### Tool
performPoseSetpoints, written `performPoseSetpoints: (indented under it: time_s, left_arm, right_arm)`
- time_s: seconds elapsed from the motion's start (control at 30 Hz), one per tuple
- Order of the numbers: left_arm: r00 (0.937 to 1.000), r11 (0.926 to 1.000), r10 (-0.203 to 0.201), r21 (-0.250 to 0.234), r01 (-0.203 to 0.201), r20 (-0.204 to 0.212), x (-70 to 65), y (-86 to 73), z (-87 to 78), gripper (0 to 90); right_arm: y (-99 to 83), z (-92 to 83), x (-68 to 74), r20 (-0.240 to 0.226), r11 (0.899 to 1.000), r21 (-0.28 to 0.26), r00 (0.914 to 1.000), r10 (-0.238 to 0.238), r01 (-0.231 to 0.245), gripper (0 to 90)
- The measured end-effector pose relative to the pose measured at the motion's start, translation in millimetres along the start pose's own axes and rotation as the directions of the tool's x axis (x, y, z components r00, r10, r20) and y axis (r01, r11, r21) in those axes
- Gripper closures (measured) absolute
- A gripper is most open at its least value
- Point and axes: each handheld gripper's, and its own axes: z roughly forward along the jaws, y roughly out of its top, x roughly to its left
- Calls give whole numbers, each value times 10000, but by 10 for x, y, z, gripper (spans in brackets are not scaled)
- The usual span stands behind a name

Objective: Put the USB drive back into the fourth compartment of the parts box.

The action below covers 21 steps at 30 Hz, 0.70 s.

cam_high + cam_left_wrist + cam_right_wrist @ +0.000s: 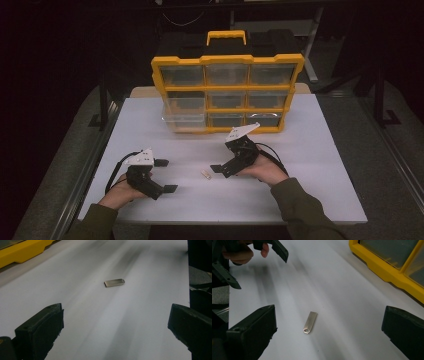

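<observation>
Step in hand: approach to USB stick (310, 322), flat on counter (310, 165) before organizer (227, 95). Right tool (216, 169) beside stick, jaws wide, empty; left tool (166, 175) likewise. Next: straddle stick, lower, close.

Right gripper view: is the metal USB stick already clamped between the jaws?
No, the metal USB stick lies free on the white table, between the right gripper's wide-open jaws.
</observation>
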Motion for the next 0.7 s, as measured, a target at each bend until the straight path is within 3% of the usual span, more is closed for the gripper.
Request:
performPoseSetpoints:
  time_s: [0.7]
  left_arm:
    - [10000,10000,-34,-18,34,-32,4,0,-1,0]
  right_arm:
    - [102,158,44,-247,9998,92,9995,-184,186,0]
